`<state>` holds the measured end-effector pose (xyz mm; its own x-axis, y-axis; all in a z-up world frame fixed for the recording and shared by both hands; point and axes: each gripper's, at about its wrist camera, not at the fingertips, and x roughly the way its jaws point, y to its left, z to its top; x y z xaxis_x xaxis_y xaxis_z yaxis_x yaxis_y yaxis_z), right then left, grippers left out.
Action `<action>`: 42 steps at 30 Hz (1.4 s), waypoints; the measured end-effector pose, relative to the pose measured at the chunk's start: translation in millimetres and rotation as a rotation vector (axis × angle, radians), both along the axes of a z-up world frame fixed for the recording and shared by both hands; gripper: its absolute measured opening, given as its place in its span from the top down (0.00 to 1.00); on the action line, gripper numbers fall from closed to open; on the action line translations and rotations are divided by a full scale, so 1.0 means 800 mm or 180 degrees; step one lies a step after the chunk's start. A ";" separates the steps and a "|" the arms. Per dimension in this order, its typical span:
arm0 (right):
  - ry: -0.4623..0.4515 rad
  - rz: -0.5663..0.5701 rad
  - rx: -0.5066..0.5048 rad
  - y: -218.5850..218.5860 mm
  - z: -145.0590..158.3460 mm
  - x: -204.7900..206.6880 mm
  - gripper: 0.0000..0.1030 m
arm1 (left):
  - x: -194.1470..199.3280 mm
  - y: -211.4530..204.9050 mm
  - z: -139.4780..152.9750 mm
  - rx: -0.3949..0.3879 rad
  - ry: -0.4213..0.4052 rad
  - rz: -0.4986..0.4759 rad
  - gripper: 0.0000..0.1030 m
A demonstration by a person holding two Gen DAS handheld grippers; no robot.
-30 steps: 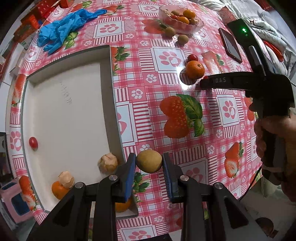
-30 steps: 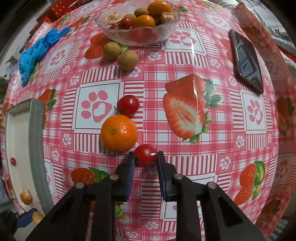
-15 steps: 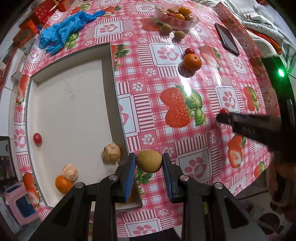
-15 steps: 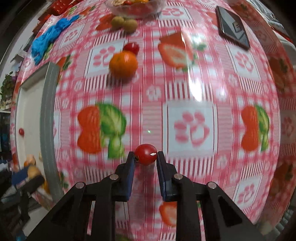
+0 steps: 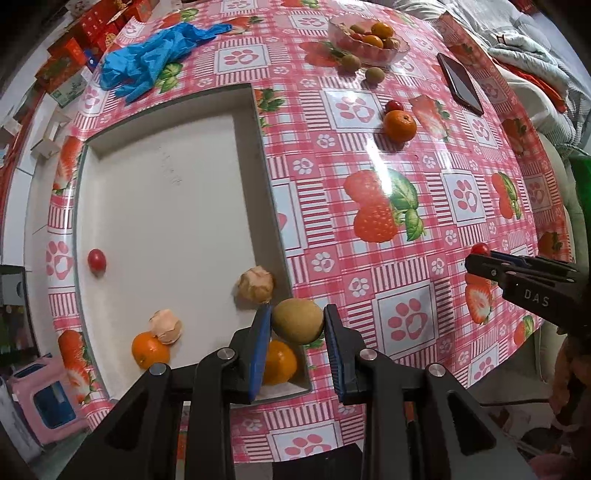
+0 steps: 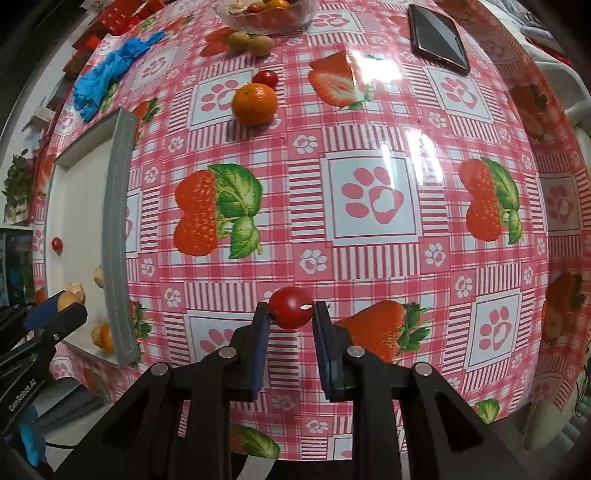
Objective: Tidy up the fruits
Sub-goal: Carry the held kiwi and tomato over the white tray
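My left gripper (image 5: pixel 298 325) is shut on a brown kiwi (image 5: pixel 298 320), held above the near right corner of the white tray (image 5: pixel 166 206). In the tray lie a cherry tomato (image 5: pixel 96 260), two pale husked fruits (image 5: pixel 255 285) and two oranges (image 5: pixel 150 350). My right gripper (image 6: pixel 291 314) is shut on a red cherry tomato (image 6: pixel 290 308), high over the checked tablecloth. It also shows at the right of the left wrist view, right gripper (image 5: pixel 480 254). An orange (image 6: pixel 255 103) and a cherry tomato (image 6: pixel 265 78) lie loose on the table.
A glass bowl (image 5: pixel 369 40) of mixed fruit stands at the far side, two kiwis (image 5: pixel 351 62) beside it. A black phone (image 5: pixel 460 83) lies far right. Blue gloves (image 5: pixel 155 59) lie beyond the tray, red boxes (image 5: pixel 92 29) at the far left edge.
My right gripper has carried the cherry tomato away from the loose orange, toward the table's near edge, and risen. My left gripper, still on the kiwi, shifted slightly.
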<state>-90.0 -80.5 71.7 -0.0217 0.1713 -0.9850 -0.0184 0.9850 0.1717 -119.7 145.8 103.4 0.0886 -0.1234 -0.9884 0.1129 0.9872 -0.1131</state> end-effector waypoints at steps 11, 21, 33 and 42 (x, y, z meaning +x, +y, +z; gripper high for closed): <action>-0.0070 0.0294 0.0023 0.067 0.012 0.014 0.75 | -0.008 0.034 0.004 0.0009 -0.0060 0.0138 0.70; -0.0118 0.0508 0.0043 0.110 0.020 0.018 0.75 | -0.013 0.070 0.004 0.0011 -0.0087 0.0267 0.71; -0.0125 0.0719 0.0035 0.158 0.022 0.025 0.75 | -0.012 0.104 -0.002 -0.0026 -0.0082 0.0379 0.71; -0.0117 0.0839 0.0038 0.184 0.022 0.035 0.75 | -0.004 0.124 -0.006 -0.0036 -0.0076 0.0426 0.71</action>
<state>-62.3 67.0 89.1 -0.0313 0.1761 -0.9839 -0.2804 0.9433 0.1778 -123.1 244.8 99.0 0.1287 -0.1201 -0.9844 -0.0171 0.9922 -0.1233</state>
